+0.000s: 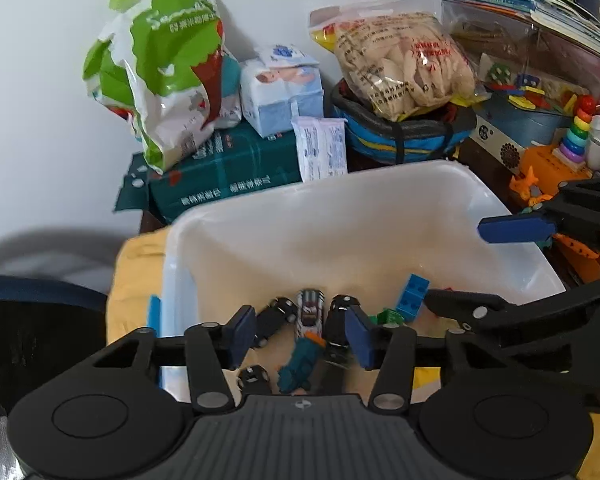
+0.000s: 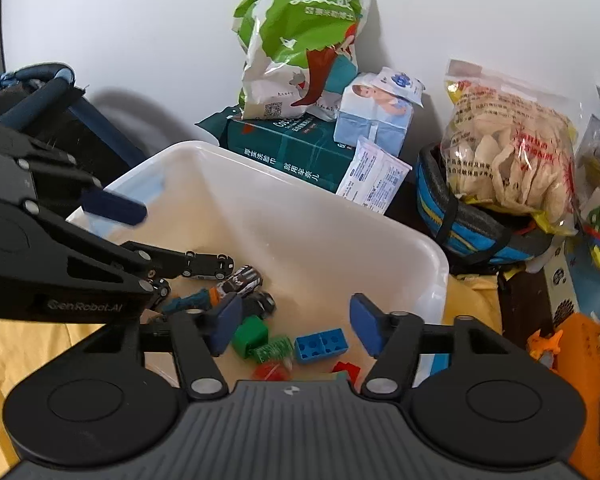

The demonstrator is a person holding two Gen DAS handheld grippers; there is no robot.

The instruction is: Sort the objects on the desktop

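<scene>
A white plastic bin holds small toys. Inside lie several toy cars, a teal toy, a blue brick, a green block and a red piece. My left gripper is open and empty, hovering over the cars at the bin's near side. My right gripper is open and empty above the bricks. Each gripper shows in the other's view, the left and the right.
Behind the bin stand a green-white bag, a dark green box, tissue packs, a snack bag on a blue basket, and toys and books at the right. A yellow cloth lies under the bin.
</scene>
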